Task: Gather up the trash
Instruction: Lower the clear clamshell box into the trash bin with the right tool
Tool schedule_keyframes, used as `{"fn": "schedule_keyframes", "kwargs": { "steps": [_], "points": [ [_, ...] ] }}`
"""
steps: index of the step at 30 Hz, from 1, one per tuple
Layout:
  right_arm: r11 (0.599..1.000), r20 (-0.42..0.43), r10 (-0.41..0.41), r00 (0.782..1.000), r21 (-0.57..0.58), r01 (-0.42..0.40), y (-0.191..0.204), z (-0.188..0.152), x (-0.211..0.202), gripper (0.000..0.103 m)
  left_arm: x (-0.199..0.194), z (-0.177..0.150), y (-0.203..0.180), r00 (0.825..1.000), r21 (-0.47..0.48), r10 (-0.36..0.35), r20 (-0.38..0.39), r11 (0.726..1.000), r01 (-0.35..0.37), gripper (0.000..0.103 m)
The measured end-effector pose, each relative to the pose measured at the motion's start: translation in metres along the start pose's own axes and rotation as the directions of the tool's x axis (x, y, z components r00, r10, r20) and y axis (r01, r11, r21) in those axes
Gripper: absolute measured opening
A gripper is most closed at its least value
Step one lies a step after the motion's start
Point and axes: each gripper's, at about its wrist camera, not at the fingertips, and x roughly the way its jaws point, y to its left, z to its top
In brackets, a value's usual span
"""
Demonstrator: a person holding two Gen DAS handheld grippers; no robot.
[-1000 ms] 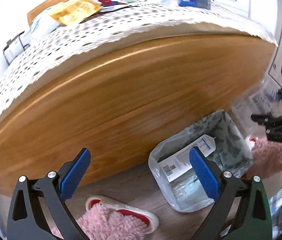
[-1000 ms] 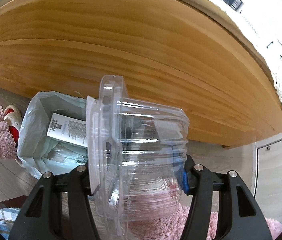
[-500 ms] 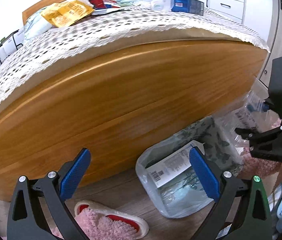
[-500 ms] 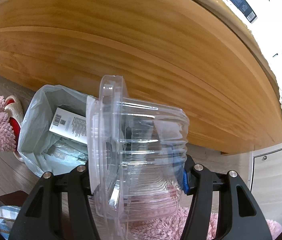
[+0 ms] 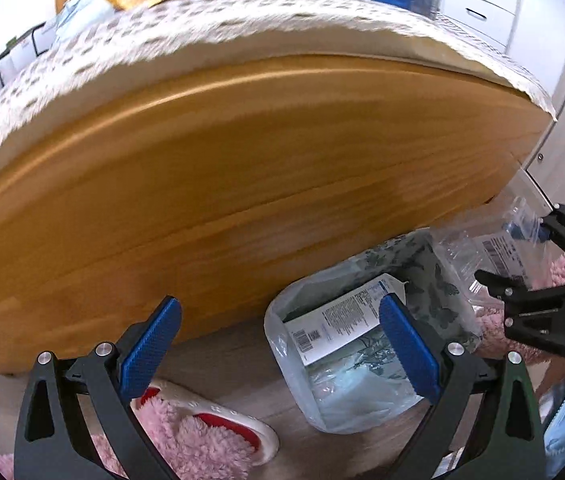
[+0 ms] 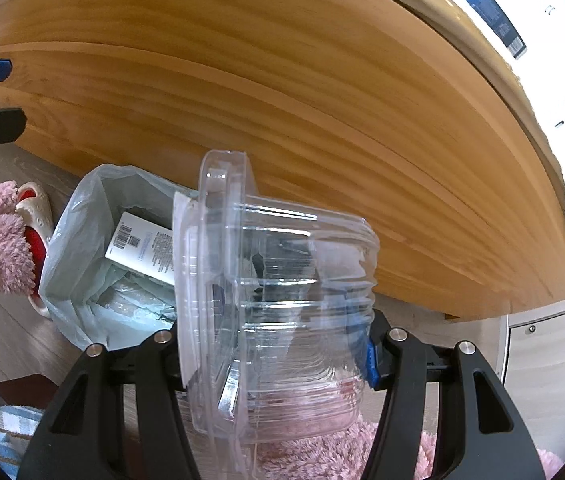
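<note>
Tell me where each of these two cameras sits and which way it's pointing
Left wrist: on the left gripper, angled down at the lined trash bin beside the wooden bed frame; its open blue pads show, with the right gripper at the right edge.
Right wrist: on the right gripper, angled down; its jaws clamp a clear plastic clamshell container filling the foreground.
Shared: the bin, the bed frame, the white barcoded package inside the bin.

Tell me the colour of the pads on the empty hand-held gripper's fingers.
Blue, with a fine textured surface, on the left hand-held gripper; its pads show best in the left wrist view.
</note>
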Motion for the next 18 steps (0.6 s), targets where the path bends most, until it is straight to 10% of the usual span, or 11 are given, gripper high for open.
{"fn": "schedule_keyframes", "kwargs": {
  "steps": [18],
  "points": [
    [0.996,0.025,0.027,0.999,-0.085,-0.025,0.015,0.000,-0.004,0.057,0.016,-0.005,0.010,0.996,-0.069,0.028,-0.079,0.997,-0.034,0.096]
  ]
}}
